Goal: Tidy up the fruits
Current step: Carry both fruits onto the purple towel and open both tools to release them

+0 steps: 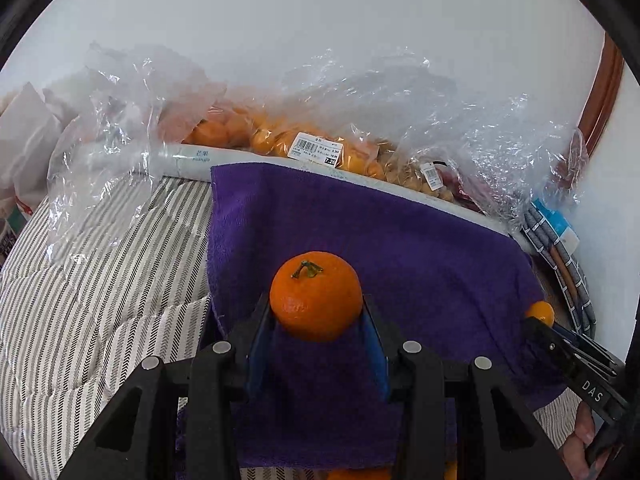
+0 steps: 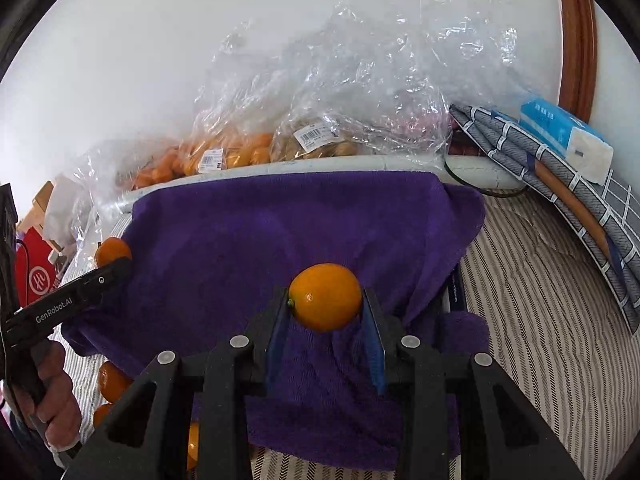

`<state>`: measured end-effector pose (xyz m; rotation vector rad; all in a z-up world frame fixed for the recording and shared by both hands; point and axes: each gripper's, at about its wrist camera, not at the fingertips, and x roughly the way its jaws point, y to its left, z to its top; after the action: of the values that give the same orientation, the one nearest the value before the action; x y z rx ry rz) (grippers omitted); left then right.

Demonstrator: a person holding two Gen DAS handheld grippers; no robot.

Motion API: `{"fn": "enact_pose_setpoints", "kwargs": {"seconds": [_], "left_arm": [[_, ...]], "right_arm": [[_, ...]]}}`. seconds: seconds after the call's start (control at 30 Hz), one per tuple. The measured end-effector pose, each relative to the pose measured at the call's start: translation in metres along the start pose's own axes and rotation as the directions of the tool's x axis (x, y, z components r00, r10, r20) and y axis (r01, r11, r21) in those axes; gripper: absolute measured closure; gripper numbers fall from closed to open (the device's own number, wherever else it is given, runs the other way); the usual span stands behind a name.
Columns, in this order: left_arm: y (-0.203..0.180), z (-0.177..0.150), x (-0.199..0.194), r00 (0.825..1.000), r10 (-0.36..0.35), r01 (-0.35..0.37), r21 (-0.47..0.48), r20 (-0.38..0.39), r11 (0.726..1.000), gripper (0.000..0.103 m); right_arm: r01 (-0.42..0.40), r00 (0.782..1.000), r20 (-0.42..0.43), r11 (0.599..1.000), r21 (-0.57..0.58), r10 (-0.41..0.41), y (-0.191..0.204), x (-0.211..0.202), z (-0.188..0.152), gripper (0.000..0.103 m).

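A stemmed mandarin [image 1: 316, 296] is clamped by the left gripper [image 1: 318, 312] above the purple towel [image 1: 400, 240]. A smooth kumquat [image 2: 325, 297] is pinched by the right gripper [image 2: 325, 300]

we see a deep orange mandarin [image 1: 316, 296] with a green stem and a paler yellow-orange fruit [image 2: 325, 297], both over a purple towel [image 1: 360, 232]. the bedding [image 1: 100, 280] has grey and white herringbone stripes. the grippers' frames are black with blue pads [image 2: 372, 344]. the folded cloth [image 2: 560, 184] is grey with a white grid, and the tissue pack [image 2: 564, 136] is blue and white.
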<state>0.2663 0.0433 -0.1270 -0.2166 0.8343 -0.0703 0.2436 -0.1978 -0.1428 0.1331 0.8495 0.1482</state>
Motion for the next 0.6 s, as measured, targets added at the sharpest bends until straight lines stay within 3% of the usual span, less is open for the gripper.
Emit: {"fn": "enact_pose_setpoints", "kwargs": {"seconds": [0.6], "left_arm": [[-0.01, -0.006, 0.007, 0.998, 0.019, -0.016, 0.05, -0.052, 0.999, 0.063]], "right_arm": [[0.029, 0.999, -0.04, 0.999, -0.044, -0.031, 0.011, 0.01, -0.007, 0.063]]}}
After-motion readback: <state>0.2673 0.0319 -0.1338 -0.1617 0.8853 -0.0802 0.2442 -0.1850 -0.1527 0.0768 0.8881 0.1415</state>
